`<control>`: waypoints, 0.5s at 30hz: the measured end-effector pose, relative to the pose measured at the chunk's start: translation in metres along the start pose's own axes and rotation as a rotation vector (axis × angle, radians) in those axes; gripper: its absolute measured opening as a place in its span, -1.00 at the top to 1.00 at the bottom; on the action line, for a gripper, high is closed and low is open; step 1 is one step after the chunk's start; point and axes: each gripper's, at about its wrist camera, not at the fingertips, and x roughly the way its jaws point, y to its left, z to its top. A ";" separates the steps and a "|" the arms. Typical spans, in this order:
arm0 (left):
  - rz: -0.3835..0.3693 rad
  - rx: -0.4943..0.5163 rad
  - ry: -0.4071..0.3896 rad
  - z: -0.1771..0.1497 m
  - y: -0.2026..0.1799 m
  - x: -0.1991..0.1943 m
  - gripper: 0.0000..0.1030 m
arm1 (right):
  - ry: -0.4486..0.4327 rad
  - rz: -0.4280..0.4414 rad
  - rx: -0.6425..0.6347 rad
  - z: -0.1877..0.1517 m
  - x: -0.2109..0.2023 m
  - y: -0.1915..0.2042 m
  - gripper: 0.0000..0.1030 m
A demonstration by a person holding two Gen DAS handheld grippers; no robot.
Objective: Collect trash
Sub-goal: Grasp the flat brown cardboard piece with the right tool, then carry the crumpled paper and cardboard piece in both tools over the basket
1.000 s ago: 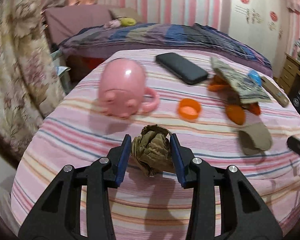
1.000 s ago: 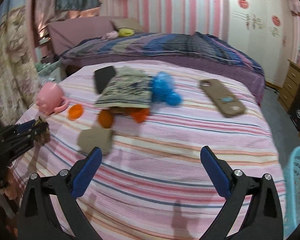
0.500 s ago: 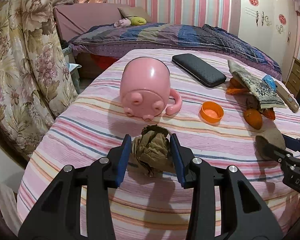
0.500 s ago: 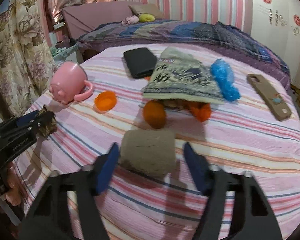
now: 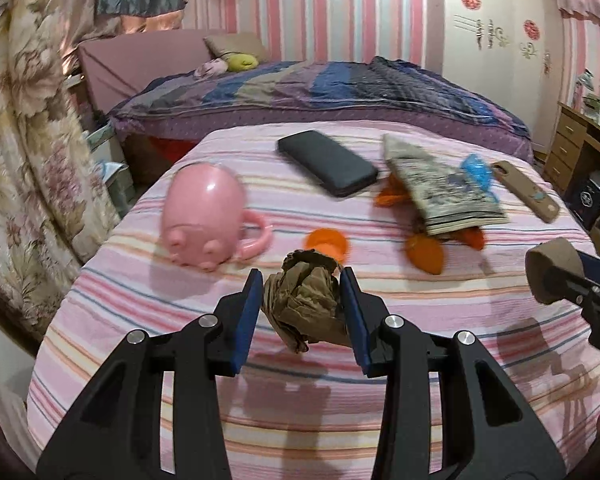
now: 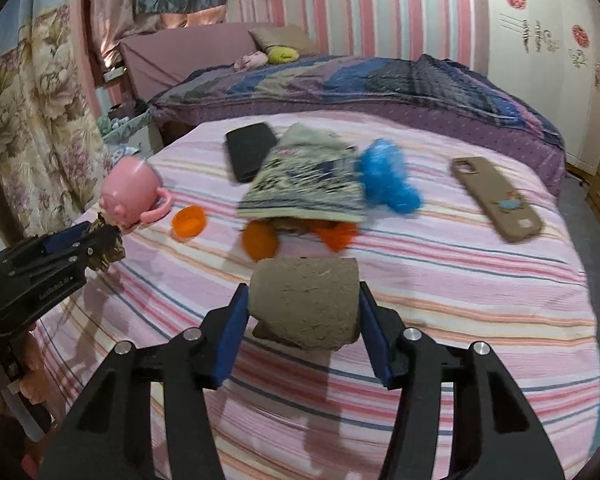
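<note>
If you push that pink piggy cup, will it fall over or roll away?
The pink cup sits upside down on its wide rim, so it probably slides rather than tips. Its handle would likely stop any rolling. It looks like light plastic, and the striped cloth may drag on it.

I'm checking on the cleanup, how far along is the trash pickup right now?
Nothing looks binned yet. In hand: the left gripper clamps a crumpled brown paper wad, and the right gripper clamps a cardboard tube, both lifted. Left on the striped table: an orange cap, orange peels and a blue wrapper.
</note>
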 end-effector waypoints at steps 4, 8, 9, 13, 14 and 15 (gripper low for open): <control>-0.031 0.017 -0.012 0.004 -0.027 -0.005 0.24 | -0.014 -0.030 0.037 -0.001 -0.015 -0.025 -0.03; -0.061 0.033 -0.025 0.008 -0.055 -0.010 0.24 | -0.026 -0.055 0.063 -0.001 -0.028 -0.051 -0.03; -0.068 0.034 -0.027 0.009 -0.060 -0.011 0.24 | -0.034 -0.071 0.071 -0.002 -0.037 -0.065 -0.03; -0.097 0.042 -0.034 0.011 -0.084 -0.014 0.24 | -0.045 -0.094 0.079 -0.003 -0.051 -0.087 -0.03; -0.105 0.048 -0.035 0.011 -0.092 -0.015 0.24 | -0.047 -0.097 0.081 -0.003 -0.053 -0.090 -0.03; -0.110 0.052 -0.035 0.010 -0.098 -0.015 0.24 | -0.055 -0.111 0.092 -0.005 -0.062 -0.102 -0.03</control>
